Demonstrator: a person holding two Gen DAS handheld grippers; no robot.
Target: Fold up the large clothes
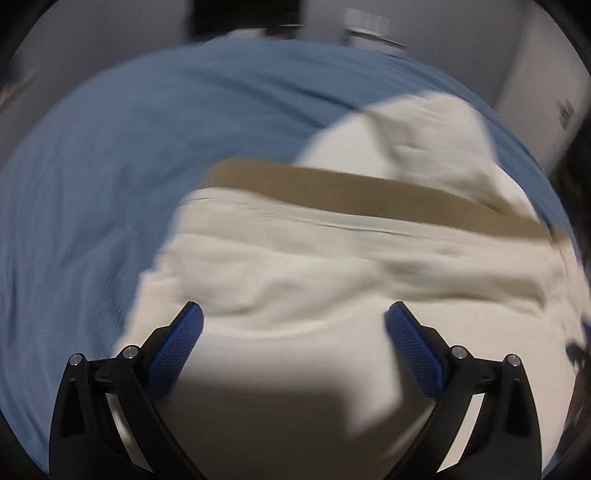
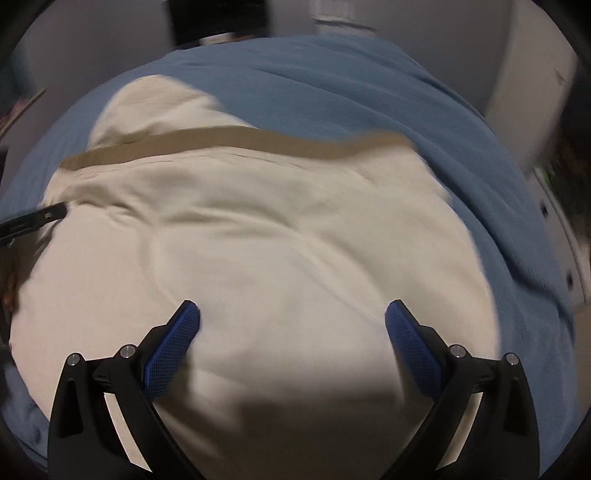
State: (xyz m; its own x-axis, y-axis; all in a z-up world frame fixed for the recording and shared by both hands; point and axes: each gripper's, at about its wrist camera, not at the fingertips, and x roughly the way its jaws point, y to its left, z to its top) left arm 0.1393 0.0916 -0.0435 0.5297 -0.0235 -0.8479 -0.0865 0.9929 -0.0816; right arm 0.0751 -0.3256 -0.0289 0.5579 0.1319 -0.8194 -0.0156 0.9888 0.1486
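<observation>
A large cream garment (image 1: 314,266) with a tan band (image 1: 351,192) across it lies on a blue bedspread (image 1: 110,166). My left gripper (image 1: 293,317) is open and empty just above the garment's near part. In the right wrist view the same cream garment (image 2: 277,240) with its tan band (image 2: 258,142) fills the middle. My right gripper (image 2: 291,315) is open and empty above the cloth. The left gripper's black tip (image 2: 33,218) shows at the left edge of the right wrist view. Both views are motion-blurred.
The blue bedspread (image 2: 369,92) covers the bed around the garment. Grey walls and a dark opening (image 1: 243,14) stand beyond the bed's far end. White furniture (image 2: 561,229) stands at the right of the bed.
</observation>
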